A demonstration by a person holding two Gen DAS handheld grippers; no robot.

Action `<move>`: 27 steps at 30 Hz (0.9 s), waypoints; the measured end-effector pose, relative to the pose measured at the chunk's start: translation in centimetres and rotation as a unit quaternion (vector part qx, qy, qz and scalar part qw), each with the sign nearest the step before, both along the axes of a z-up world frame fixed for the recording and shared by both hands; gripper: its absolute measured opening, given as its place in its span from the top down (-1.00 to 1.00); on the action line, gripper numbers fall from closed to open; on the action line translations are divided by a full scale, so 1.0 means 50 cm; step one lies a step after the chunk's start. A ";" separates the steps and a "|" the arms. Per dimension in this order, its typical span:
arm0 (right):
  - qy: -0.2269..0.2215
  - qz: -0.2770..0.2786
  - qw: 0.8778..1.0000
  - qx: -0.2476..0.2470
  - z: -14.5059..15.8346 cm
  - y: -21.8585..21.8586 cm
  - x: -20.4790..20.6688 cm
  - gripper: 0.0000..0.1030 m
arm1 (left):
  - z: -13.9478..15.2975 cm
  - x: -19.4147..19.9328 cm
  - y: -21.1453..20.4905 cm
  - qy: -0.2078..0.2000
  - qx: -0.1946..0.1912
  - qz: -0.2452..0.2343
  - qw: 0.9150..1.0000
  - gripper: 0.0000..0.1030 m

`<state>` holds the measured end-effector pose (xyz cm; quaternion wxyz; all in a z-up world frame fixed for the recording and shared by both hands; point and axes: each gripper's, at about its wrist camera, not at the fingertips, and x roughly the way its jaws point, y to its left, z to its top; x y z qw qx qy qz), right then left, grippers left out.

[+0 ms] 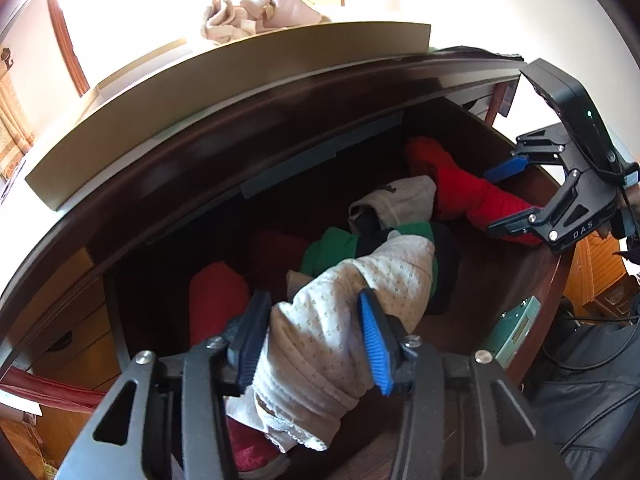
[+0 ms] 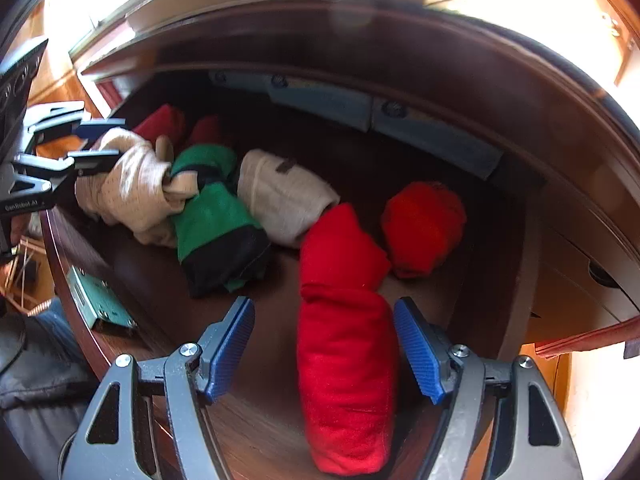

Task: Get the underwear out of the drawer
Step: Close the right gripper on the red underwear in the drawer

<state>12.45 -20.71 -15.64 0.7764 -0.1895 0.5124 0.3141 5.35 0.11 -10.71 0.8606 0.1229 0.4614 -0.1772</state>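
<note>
**Ana:** Drawer stands open, rolled underwear scattered over its floor. Which roll does each hand have?

**Ben:** The right gripper points steeply down over the red roll near the drawer's front edge. Its jaws stand apart, one on each side; a clear gap shows at the left pad and the right pad looks just off the cloth, so I judge nothing is gripped yet.

**Ana:** How does that roll lie?

**Ben:** Long axis runs from the front edge toward the back of the drawer, in line with the fingers, so the jaws already sit across its narrow width. It lies slightly toward the right-hand pad rather than centred. Closing should catch it, in my judgement.

**Ana:** And the left?

**Ben:** The left gripper has the cream dotted roll between its pads near the drawer's left front corner. Both pads appear to touch the cloth, though how firmly I cannot tell. The roll's far end rests against the green and black roll.

**Ana:** Others?

**Ben:** A pale roll mid-drawer, a second red bundle toward the right, and darker red ones at the back left.

**Ana:** Nearer hand for the red roll?

**Ben:** The right, plainly.
</note>
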 end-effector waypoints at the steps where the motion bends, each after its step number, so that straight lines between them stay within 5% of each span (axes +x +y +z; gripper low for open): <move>1: 0.006 0.007 1.000 -0.005 -0.004 0.004 0.001 -0.44 | -0.002 0.002 -0.005 0.005 0.003 -0.006 1.000 0.00; 10: 0.016 0.039 0.998 -0.052 -0.018 0.036 0.021 -0.44 | -0.021 0.026 -0.025 0.050 -0.012 -0.024 0.998 -0.20; 19: 0.011 0.045 0.997 -0.063 -0.032 0.065 0.022 0.01 | -0.039 0.003 -0.045 0.076 -0.015 -0.061 0.995 -0.35; 22: 0.012 0.046 0.997 -0.062 -0.036 0.065 0.026 0.10 | -0.044 0.000 -0.050 0.086 -0.022 -0.066 0.994 -0.24; 24: 0.009 0.045 0.997 -0.063 -0.040 0.071 0.025 0.13 | -0.049 -0.003 -0.053 0.096 -0.030 -0.072 0.992 0.10; 27: 0.001 0.046 0.997 -0.063 -0.035 0.066 0.019 0.19 | -0.051 -0.009 -0.063 0.094 -0.029 -0.079 0.992 0.25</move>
